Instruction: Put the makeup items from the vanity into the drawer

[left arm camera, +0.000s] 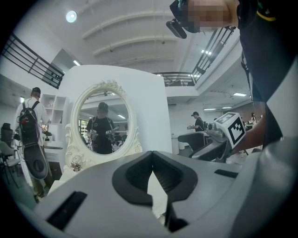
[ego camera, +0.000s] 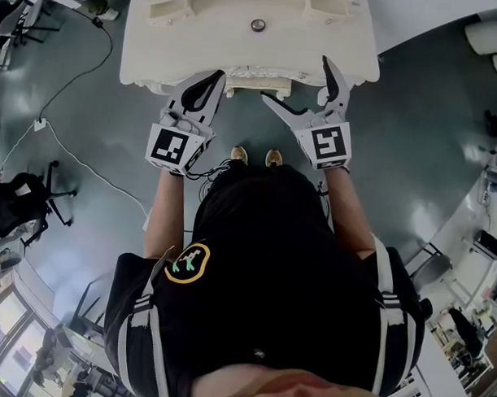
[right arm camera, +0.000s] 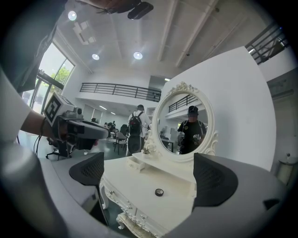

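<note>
A small round dark makeup item [ego camera: 258, 25] [right arm camera: 159, 192] lies alone on the white vanity top [ego camera: 197, 45] [right arm camera: 135, 181]. My right gripper [ego camera: 297, 80] [right arm camera: 151, 174] hangs in front of the vanity's front edge, jaws spread wide and empty, with the round item seen between them farther off. My left gripper [ego camera: 207, 88] [left arm camera: 151, 155] is level at the front left of the vanity, fingertips together and holding nothing. The carved drawer front [ego camera: 254, 72] [right arm camera: 135, 216] below the top looks closed.
An oval mirror [right arm camera: 184, 123] [left arm camera: 103, 122] in a carved frame stands at the back of the vanity, with small raised drawer boxes [ego camera: 170, 8] [right arm camera: 137, 161] beside it. A cable [ego camera: 71, 159] runs over the grey floor at left. Other people stand in the room [left arm camera: 28, 121].
</note>
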### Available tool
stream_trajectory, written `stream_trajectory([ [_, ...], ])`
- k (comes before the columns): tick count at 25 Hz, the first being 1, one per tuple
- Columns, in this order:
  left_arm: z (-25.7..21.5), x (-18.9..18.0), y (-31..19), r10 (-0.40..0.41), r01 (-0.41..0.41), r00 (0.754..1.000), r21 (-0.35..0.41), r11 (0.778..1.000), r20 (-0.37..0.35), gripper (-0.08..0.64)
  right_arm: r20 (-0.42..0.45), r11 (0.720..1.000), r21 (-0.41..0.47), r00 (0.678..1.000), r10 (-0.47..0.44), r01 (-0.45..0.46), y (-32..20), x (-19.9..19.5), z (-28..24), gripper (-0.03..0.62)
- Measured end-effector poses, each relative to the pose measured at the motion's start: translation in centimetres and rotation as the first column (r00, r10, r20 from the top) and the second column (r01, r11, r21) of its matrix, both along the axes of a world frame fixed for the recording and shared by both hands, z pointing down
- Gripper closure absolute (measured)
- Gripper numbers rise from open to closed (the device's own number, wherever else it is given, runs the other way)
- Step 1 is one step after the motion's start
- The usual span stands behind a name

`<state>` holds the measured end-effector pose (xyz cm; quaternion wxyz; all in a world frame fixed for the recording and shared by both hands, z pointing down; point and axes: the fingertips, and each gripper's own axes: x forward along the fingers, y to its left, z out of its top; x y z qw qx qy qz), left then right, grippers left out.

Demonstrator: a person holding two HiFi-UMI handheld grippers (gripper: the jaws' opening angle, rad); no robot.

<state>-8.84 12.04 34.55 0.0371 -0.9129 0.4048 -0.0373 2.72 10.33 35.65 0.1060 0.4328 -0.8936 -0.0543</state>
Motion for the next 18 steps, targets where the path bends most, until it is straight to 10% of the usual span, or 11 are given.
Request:
stream_trajectory([
  [18, -0.2, 3.7, 0.3, -0.049, 0.049, 0.998, 0.004, 0.999, 0.031, 0.541, -0.022, 0.998, 0.017, 0.998, -0.066, 0.067, -0.2, 2.6, 0.1, -0.006],
])
